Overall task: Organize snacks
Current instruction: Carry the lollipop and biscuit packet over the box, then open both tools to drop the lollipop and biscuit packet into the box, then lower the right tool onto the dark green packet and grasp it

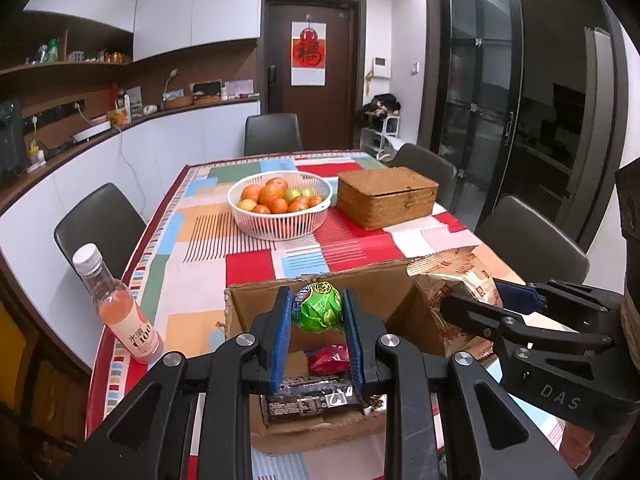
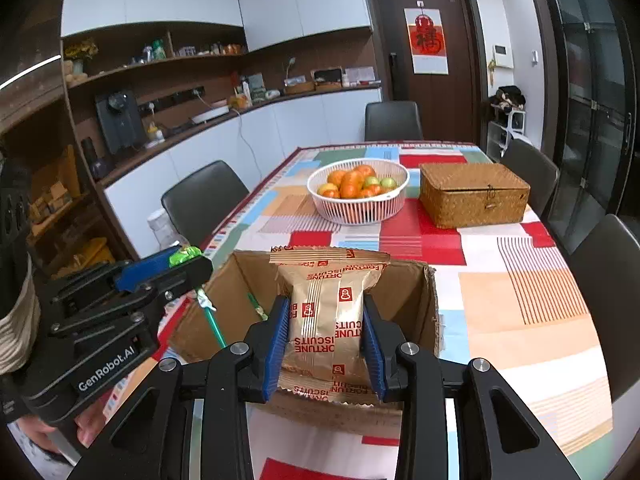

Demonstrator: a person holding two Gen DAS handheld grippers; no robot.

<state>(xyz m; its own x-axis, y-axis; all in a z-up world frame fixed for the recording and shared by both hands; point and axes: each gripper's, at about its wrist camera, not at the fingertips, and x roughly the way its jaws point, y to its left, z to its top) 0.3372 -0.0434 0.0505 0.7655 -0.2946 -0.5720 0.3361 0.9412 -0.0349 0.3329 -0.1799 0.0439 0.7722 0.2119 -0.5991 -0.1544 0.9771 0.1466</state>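
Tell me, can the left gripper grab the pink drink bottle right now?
Probably not yet. The left gripper already has its fingers shut on a green lollipop above the cardboard box. The pink drink bottle stands unblocked off to its left, so it must drop the lollipop first.

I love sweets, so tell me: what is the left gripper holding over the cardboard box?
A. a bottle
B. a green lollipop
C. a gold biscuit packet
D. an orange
B: the left gripper is shut on a green lollipop above the cardboard box, while the gold biscuit packet sits in the right gripper.
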